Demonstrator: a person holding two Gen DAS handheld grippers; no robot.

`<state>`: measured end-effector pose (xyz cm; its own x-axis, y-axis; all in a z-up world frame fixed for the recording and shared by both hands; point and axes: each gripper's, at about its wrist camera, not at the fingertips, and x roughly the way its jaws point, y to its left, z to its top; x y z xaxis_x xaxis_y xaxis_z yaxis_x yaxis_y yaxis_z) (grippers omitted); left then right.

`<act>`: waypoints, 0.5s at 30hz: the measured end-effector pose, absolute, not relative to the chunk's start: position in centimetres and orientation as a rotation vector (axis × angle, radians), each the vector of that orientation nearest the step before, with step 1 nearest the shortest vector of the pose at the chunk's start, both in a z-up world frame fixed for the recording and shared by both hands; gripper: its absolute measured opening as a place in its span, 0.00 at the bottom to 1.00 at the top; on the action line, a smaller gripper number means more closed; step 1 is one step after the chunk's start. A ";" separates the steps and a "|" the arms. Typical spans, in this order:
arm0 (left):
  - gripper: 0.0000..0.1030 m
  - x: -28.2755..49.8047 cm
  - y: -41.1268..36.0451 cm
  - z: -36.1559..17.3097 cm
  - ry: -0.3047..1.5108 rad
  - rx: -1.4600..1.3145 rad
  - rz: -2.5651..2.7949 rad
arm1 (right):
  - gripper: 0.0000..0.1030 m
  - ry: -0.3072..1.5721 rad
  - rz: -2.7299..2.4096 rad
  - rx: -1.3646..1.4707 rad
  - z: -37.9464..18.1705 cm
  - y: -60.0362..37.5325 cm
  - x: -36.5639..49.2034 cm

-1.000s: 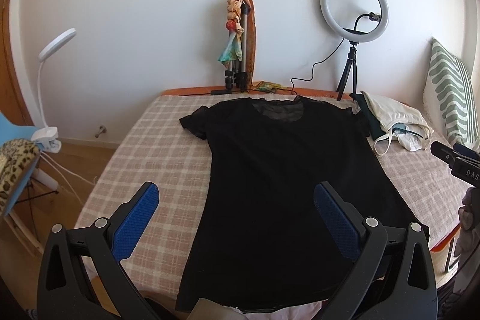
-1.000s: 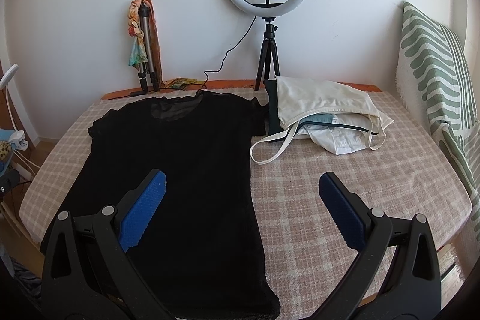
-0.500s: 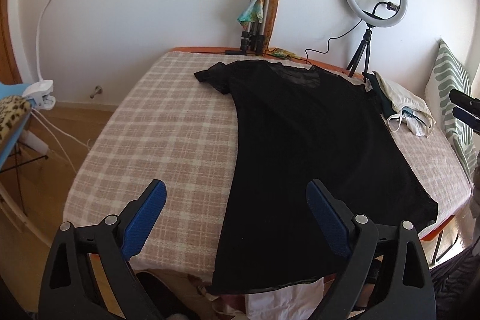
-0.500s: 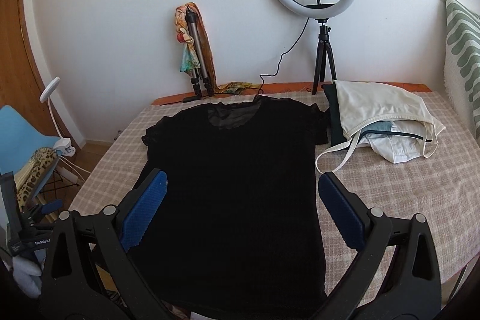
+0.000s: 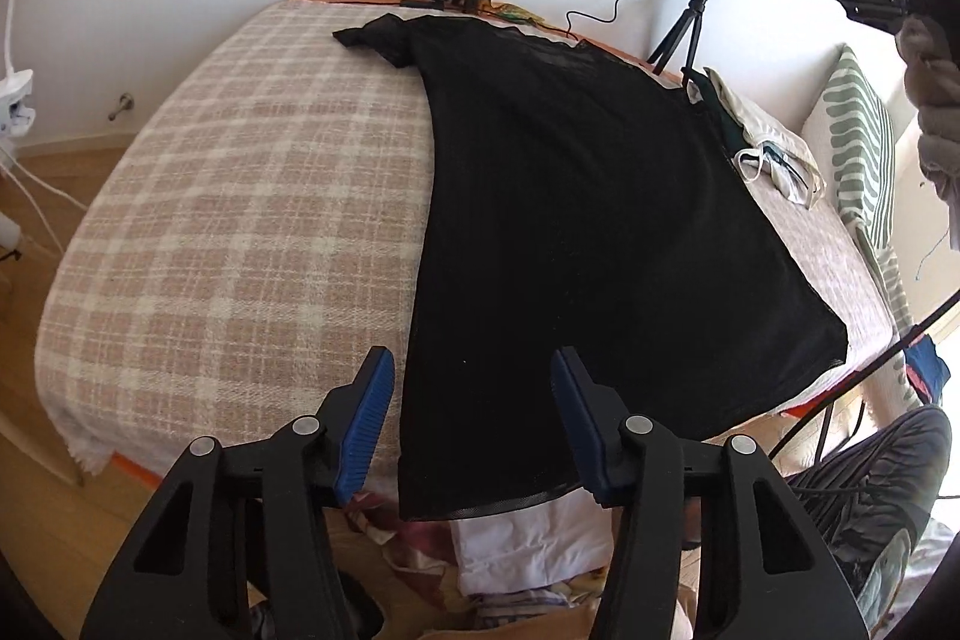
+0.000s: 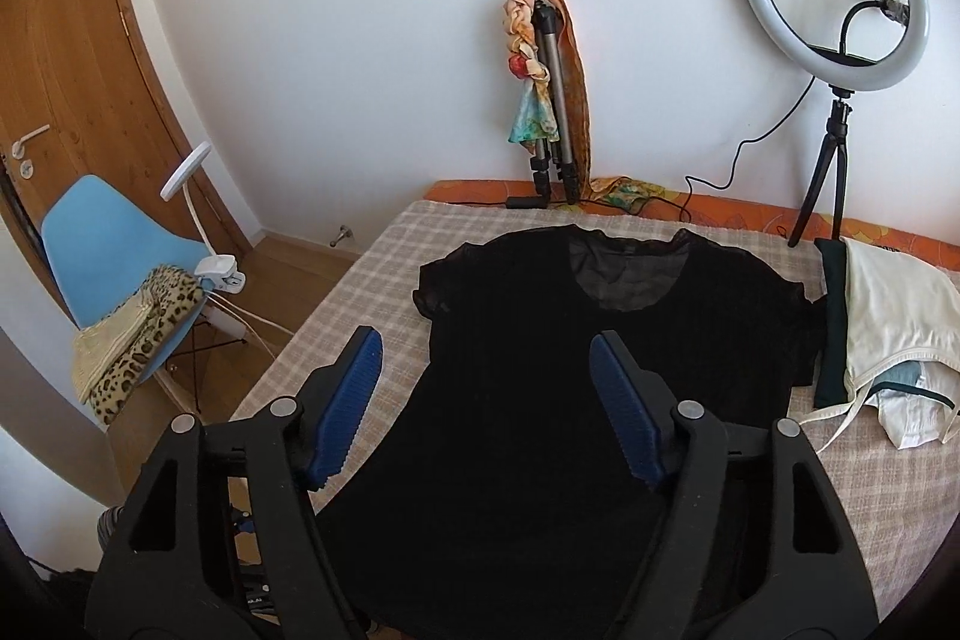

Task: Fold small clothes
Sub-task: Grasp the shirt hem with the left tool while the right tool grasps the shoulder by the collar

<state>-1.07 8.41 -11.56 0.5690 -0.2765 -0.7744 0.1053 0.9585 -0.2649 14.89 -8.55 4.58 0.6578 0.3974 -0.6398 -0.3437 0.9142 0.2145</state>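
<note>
Black T-shirt [image 5: 576, 232] lies flat on the checked blanket [image 5: 240, 220], neck at the far edge, hem hanging over the near edge. Left gripper [image 5: 473, 403] hovers above the hem's left corner; jaws have just been closing, part-open, empty. Right gripper [image 6: 487, 382] above the shirt's middle; jaws likewise narrowing, gripping nothing.
</note>
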 end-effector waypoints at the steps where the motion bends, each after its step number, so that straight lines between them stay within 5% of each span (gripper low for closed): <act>1: 0.51 -1.0 8.5 -11.8 0.947 -0.204 -0.228 | 0.69 0.754 0.430 0.079 4.6 -7.7 15.8; 8: 0.41 -1.2 9.9 -12.9 0.960 -0.252 -0.253 | 0.53 0.851 0.459 0.077 2.3 -1.8 23.5; 15: 0.33 -0.8 10.3 -14.2 0.997 -0.341 -0.341 | 0.49 0.956 0.505 -0.016 -1.8 6.0 30.0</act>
